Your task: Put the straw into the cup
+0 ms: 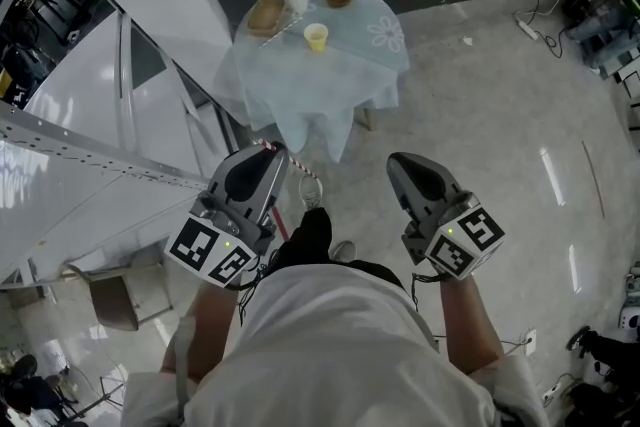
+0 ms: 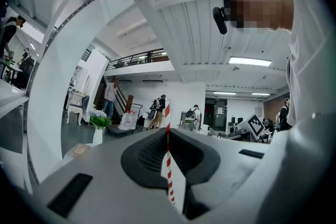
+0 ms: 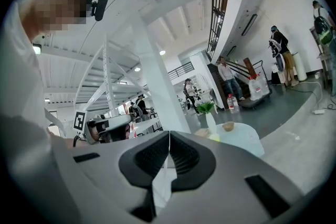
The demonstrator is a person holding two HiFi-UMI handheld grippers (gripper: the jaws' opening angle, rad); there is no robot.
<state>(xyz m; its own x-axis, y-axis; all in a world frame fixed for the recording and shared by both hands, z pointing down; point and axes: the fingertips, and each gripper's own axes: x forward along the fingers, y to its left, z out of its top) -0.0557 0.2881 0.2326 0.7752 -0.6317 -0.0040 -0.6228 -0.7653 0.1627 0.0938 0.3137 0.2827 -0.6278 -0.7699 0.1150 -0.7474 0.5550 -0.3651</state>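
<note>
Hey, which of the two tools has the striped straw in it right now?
The left tool: its jaws are shut on the red-and-white straw. The right tool is shut with nothing between its jaws.

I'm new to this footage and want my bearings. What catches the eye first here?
The red-and-white striped straw stands out, clamped between the shut jaws of the left gripper at the head view's lower left. Ahead stands a small round table under a pale cloth, bearing a yellow cup near its middle. The right gripper is shut on nothing.
</note>
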